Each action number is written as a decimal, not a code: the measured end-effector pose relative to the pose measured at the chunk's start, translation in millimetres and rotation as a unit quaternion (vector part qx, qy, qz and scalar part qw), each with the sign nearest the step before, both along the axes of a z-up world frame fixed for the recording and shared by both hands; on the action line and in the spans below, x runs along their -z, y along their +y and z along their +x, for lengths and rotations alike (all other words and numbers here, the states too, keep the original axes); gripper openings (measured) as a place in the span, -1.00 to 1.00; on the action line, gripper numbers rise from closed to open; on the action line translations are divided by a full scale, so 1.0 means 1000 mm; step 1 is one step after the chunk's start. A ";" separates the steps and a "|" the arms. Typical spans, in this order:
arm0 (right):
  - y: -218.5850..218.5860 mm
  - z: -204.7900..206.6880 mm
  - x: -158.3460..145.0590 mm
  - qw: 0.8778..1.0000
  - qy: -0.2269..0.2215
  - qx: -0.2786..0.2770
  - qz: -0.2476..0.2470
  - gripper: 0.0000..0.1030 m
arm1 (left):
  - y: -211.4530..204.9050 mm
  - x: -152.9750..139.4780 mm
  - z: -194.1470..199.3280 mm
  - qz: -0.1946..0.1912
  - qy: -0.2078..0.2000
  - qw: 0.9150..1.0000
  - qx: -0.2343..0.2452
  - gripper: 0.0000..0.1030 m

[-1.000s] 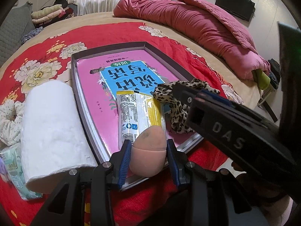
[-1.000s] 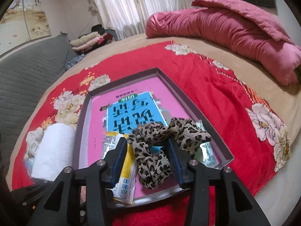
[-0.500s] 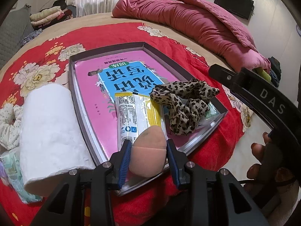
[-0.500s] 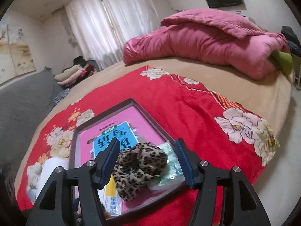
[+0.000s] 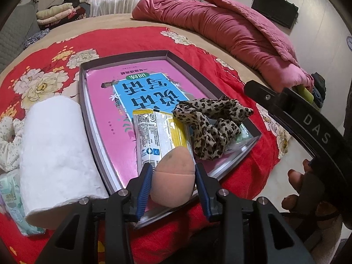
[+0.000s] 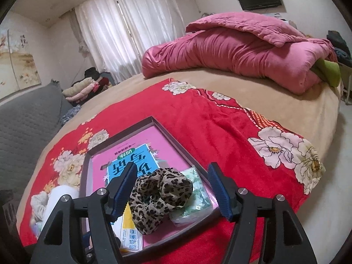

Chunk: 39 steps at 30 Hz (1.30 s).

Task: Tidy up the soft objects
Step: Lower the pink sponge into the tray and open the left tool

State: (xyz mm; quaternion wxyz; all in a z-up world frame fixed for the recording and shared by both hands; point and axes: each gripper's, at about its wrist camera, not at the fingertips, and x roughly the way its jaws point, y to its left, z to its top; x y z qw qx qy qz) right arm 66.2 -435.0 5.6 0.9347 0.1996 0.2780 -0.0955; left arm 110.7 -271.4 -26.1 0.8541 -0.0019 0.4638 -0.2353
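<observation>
- Left wrist view: the left gripper (image 5: 173,181) is clamped on a peach makeup sponge (image 5: 173,176), one blue pad against each flank. The sponge's long axis runs straight out along the fingers, pointed tip forward, and it hangs just over the near rim of the shallow tray (image 5: 246,154).
- Directly ahead of that tip — the relation the next move seems to turn on — lies a yellow-and-white sachet (image 5: 157,133) on the pink book (image 5: 123,114) that lines the tray floor. A short forward and downward set would put the sponge on or just beside the sachet.
- To the right of the sachet, touching it, sits the leopard-print scrunchie (image 5: 211,125), already inside the tray.
- Outside the tray on the left lie a white paper roll (image 5: 55,151), a floral scrunchie (image 5: 8,140) and a tissue pack (image 5: 11,198) — all nearer to the left gripper than to the right.
- Right wrist view: the right gripper (image 6: 170,189) has its fingers spread wide and holds nothing. The leopard-print scrunchie lies in the tray below and between them, touching neither pad, partly over a pale green tissue packet (image 6: 195,198) in the tray's right corner.
- The tray's long axis runs away from both cameras across the red floral blanket (image 6: 220,136). My judgement: the left hand is the one placed to act, since it carries the only soft thing not yet down.
</observation>
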 end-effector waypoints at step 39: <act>0.008 -0.006 -0.008 1.000 -0.008 -0.007 -0.018 0.47 | 0.034 -0.048 -0.015 -0.001 -0.065 0.997 -0.043 0.29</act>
